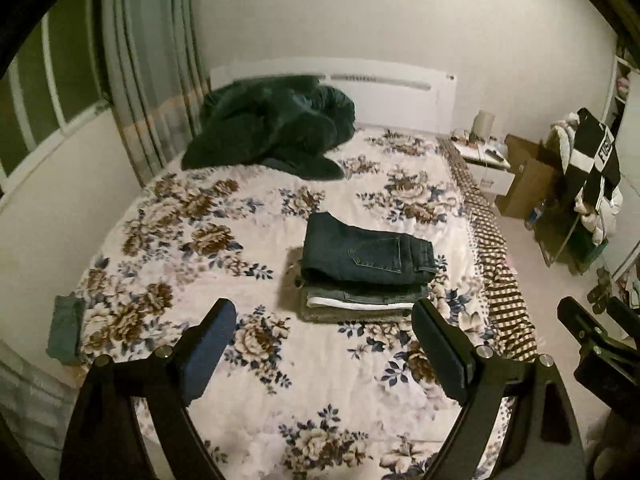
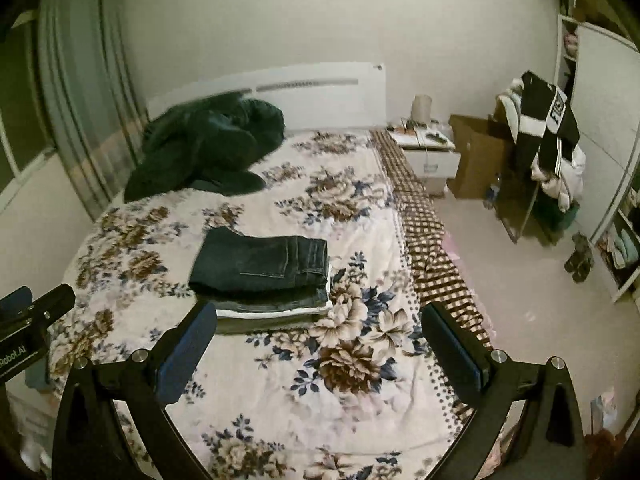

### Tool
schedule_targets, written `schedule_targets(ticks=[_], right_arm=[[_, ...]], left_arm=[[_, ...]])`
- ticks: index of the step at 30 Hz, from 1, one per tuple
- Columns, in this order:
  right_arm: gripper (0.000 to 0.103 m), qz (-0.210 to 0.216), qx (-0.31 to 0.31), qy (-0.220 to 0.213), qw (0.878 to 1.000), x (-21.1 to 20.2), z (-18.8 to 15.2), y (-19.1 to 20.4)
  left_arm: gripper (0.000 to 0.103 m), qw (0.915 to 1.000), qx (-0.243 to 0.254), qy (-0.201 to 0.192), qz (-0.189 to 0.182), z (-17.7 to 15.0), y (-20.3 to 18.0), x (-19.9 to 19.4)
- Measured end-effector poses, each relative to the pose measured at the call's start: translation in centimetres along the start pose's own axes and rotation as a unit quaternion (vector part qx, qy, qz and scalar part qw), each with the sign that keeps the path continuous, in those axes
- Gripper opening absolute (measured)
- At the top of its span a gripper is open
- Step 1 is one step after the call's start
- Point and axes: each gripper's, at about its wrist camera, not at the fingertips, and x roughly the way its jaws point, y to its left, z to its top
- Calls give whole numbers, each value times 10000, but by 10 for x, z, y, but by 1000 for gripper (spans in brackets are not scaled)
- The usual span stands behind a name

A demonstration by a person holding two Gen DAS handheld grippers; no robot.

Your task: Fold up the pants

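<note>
Folded dark blue jeans [image 1: 366, 254] lie on top of a stack of folded pants [image 1: 360, 300] on the floral bed [image 1: 240, 280]. The jeans also show in the right wrist view [image 2: 260, 264], on the same stack [image 2: 272, 312]. My left gripper [image 1: 324, 320] is open and empty, held above the bed just short of the stack. My right gripper [image 2: 320, 322] is open and empty, to the right of the stack. Each gripper shows in the other's view: the right one [image 1: 592, 332] and the left one [image 2: 36, 308].
A dark green blanket [image 1: 272, 128] is heaped by the white headboard [image 1: 400, 92]. A small grey-green cloth [image 1: 66, 330] lies at the bed's left edge. A nightstand [image 2: 430, 150], a cardboard box [image 2: 476, 156] and a clothes-draped chair [image 2: 548, 152] stand right of the bed.
</note>
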Motion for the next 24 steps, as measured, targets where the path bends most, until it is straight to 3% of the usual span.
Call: schedule_targets(ticks=[5,10,14,24], right_arm=[[103,173,-74,-157,9997,-71,-13,-6],[103,214,-132,-263,9993,-122,-23,-10],[103,121,-170,-373,9991,-143,-21,-9],[103,169,-134,-474,9986,-166,-9,-1]], left_arm=[[90,9998,-112,-134,52,-15,-3,-55],[90,9996,-90,-248,70,-19,-5,-78],[101,9992,39,-380,111,-20,-4,-90],[101,9990,87,-430,64,-20,1,-96]])
